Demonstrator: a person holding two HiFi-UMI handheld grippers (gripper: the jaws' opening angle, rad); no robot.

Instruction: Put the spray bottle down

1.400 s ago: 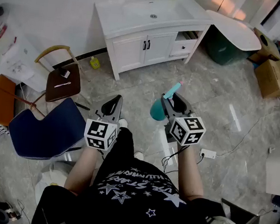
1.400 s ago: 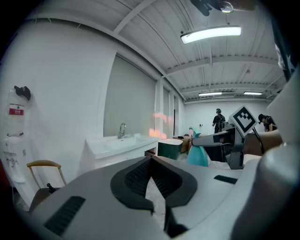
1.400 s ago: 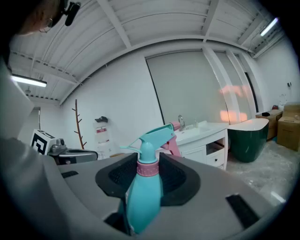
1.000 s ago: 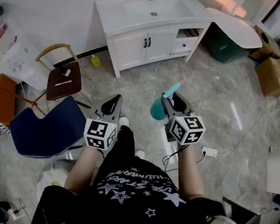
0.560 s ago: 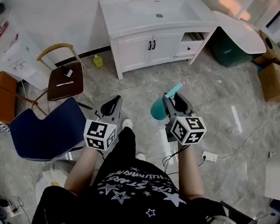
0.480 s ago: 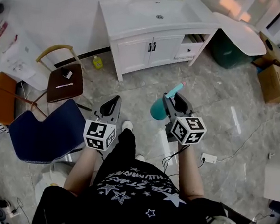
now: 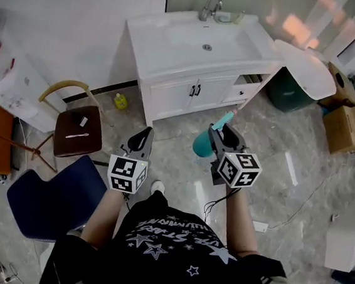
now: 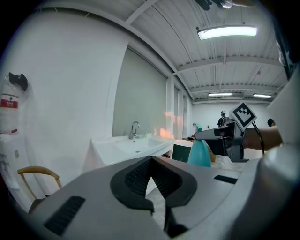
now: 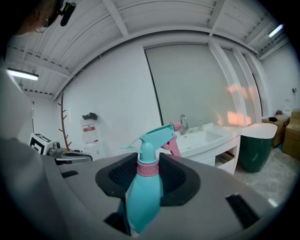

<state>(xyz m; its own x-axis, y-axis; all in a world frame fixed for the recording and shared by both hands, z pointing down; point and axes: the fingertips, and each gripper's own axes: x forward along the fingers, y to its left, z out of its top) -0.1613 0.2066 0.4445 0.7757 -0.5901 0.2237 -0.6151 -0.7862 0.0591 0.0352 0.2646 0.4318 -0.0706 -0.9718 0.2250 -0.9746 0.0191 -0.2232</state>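
Grey marble floor (image 7: 181,132), white sink cabinet (image 7: 188,96), wooden chair (image 7: 77,135), blue chair (image 7: 52,195), cardboard box (image 7: 346,127), yellow bottle (image 7: 120,102)

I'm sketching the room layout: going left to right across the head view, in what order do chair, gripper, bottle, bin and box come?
wooden chair → left gripper → spray bottle → green bin → cardboard box

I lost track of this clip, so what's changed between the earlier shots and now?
The person has walked toward the white sink cabinet, bringing both grippers closer to it. Unchanged: right gripper clamped on the teal spray bottle, left gripper shut and empty.
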